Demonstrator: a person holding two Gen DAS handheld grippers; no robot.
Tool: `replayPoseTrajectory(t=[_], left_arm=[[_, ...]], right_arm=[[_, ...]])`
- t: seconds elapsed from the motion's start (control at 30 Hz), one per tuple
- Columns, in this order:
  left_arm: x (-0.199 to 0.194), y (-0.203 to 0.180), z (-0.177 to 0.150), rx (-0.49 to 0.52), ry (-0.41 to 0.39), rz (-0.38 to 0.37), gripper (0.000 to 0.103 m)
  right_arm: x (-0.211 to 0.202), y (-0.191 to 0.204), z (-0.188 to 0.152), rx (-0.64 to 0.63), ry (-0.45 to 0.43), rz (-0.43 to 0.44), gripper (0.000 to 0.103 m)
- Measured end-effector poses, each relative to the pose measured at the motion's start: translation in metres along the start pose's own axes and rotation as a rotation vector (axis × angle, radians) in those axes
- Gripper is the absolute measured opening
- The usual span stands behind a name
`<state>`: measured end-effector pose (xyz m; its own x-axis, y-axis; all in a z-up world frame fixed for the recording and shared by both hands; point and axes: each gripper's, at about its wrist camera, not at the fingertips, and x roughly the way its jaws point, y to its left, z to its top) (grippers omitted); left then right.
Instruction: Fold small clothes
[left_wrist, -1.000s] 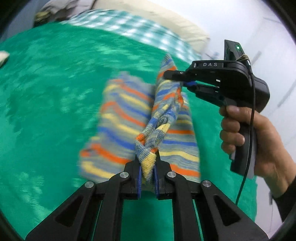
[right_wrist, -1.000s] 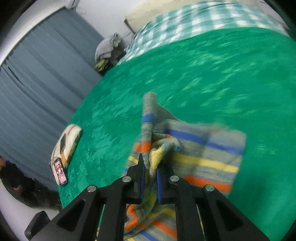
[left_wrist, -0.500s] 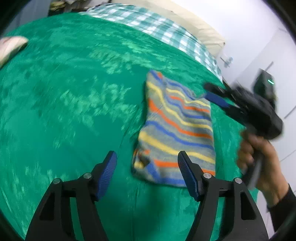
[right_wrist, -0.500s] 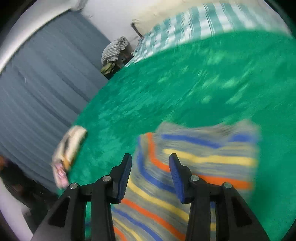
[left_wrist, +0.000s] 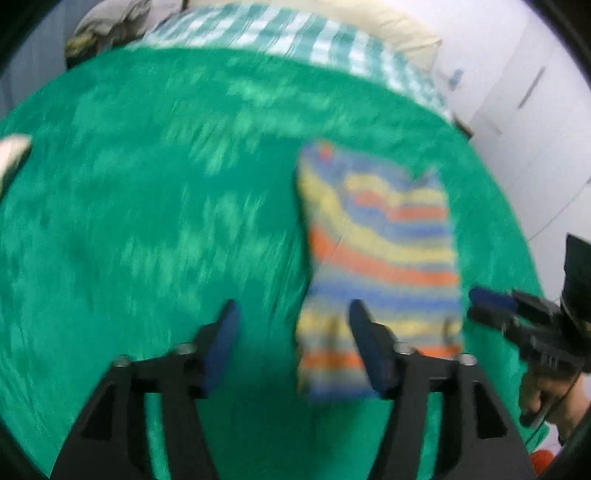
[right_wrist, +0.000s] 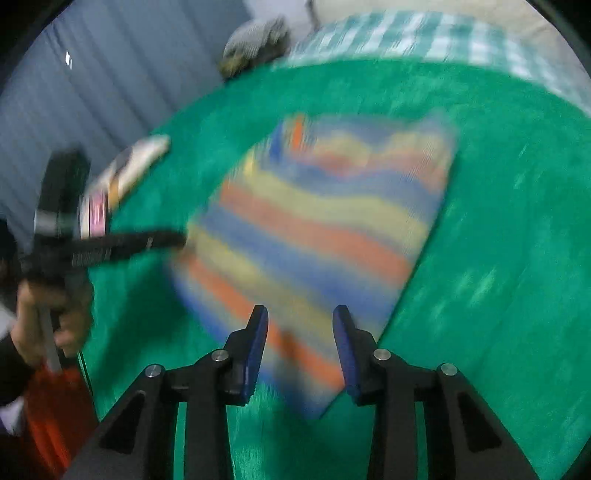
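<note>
Garment: the striped knit garment (left_wrist: 380, 254) is lying flat on the green bedspread (left_wrist: 147, 221), folded into a rough rectangle; I am seeing it at about 2 o'clock from centre in the left wrist view and near centre in the right wrist view (right_wrist: 317, 236).
Left gripper: I am holding the left gripper (left_wrist: 291, 347) with its fingers (left_wrist: 221, 343) spread wide and gripping nothing; the garment's near edge is showing between them, closer to the right finger.
Right gripper: the right gripper (right_wrist: 299, 347) is standing with its fingers parted and empty, the garment's near corner lying between the tips.
Cross views: each gripper is appearing in the other's camera, the right one (left_wrist: 517, 325) at 4 o'clock, the left one (right_wrist: 92, 247) at 9 o'clock.
Surroundings: a checked blanket (right_wrist: 424, 37) is covering the far end of the bed; both views are motion-blurred.
</note>
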<state>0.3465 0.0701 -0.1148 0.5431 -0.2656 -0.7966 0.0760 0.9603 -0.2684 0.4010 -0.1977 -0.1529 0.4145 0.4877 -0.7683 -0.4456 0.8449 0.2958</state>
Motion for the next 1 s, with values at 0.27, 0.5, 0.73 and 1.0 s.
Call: replayPoseTrajectory(t=[0.27, 0.5, 0.73, 1.0], left_arm=[[0.11, -0.009, 0.066, 0.03, 0.115, 0.148, 0.068], [0.075, 0.0, 0.05, 0.083, 0.05, 0.096, 0.069], [0.066, 0.001, -0.025, 0.147, 0.126, 0.103, 0.071], [-0.006, -0.013, -0.038, 0.199, 0.03, 0.217, 0.086]], right_arm=[[0.049, -0.041, 0.085, 0.059, -0.014, -0.103, 0.038], [0.05, -0.044, 0.067, 0.104, -0.018, -0.159, 0.038], [0.015, 0.019, -0.005, -0.024, 0.026, -0.049, 0.042], [-0.04, 0.03, -0.07, 0.07, -0.024, -0.148, 0.073]])
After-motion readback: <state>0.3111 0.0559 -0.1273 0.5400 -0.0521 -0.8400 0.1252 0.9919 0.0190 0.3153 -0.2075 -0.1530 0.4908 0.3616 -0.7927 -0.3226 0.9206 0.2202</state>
